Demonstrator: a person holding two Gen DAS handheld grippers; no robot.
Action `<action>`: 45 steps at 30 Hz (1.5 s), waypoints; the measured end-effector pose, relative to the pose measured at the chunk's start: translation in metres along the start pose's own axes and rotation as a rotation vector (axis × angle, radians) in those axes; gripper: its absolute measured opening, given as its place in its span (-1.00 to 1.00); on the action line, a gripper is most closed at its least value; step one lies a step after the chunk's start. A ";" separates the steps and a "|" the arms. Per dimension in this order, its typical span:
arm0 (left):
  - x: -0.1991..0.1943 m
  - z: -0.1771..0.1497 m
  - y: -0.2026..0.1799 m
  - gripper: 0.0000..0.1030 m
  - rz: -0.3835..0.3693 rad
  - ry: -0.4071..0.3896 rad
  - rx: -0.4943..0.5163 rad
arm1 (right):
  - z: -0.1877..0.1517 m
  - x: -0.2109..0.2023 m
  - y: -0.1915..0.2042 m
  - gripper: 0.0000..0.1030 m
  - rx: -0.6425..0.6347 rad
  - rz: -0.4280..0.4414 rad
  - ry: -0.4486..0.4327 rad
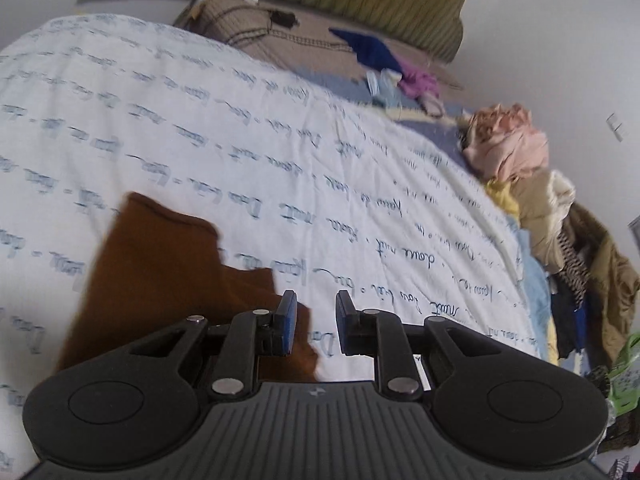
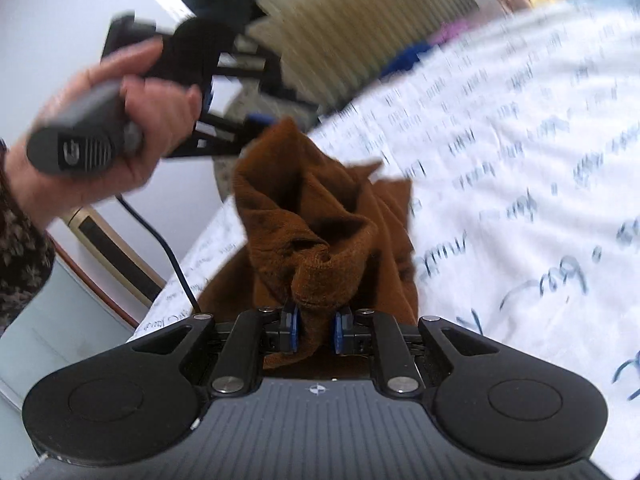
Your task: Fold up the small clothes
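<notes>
Brown knitted cloth [image 2: 320, 240], a small soft garment, is the piece you are working on, and it is only partly lifted from the white bedsheet with blue handwriting print [image 1: 240, 140]. On the left, your left hand [image 2: 112, 120] carries the left gripper [image 1: 316, 328]; its blue-padded fingers [image 1: 288, 320] stand spread apart with bare sheet between them. From the right wrist view, a far corner of the cloth seems to reach up to that gripper's tip, but the blur does not let me say if it touches. In the left wrist view the cloth lies flat on the near left part of the bed, just beside and under the left finger.

In the middle, the right gripper [image 2: 316, 330] pinches a bunched, rolled edge of the same cloth between its pads, and the fabric rises crumpled in front of it.

On the far right edge of the bed you have a heap of mixed unfolded clothes [image 1: 540, 200], with a pink one on top.

I judge the task to be at an early stage: this piece shows no clean fold yet, no folded stack is visible, and the heap waits.
</notes>
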State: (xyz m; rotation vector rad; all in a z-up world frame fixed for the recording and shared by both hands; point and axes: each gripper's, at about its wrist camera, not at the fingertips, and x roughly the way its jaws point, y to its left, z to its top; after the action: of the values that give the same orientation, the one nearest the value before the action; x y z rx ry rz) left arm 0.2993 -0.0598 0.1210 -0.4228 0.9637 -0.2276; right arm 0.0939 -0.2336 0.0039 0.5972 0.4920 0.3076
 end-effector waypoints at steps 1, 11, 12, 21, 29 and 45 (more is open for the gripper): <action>-0.008 -0.003 0.009 -0.61 -0.010 -0.008 0.001 | -0.001 0.000 0.000 -0.63 -0.011 -0.002 0.005; -0.039 -0.091 0.071 -0.61 -0.123 -0.037 0.076 | -0.002 -0.010 -0.048 -0.12 0.216 0.029 0.092; -0.039 -0.100 0.072 -0.61 -0.146 -0.042 0.086 | 0.002 -0.020 -0.050 0.04 0.203 0.012 0.077; -0.010 -0.149 0.067 -0.58 -0.243 -0.069 0.159 | 0.071 -0.027 -0.003 0.06 -0.055 0.073 -0.054; 0.011 -0.143 0.095 -0.57 -0.343 -0.057 0.040 | 0.076 0.111 -0.024 -0.38 -0.051 -0.088 0.225; -0.010 -0.147 0.091 0.01 -0.397 -0.035 0.182 | 0.120 0.157 0.028 -0.37 -0.120 0.077 0.362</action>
State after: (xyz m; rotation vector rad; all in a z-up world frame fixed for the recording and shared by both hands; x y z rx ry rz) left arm 0.1712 -0.0109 0.0150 -0.4462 0.8101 -0.6606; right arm 0.2851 -0.2015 0.0518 0.4446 0.7937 0.5199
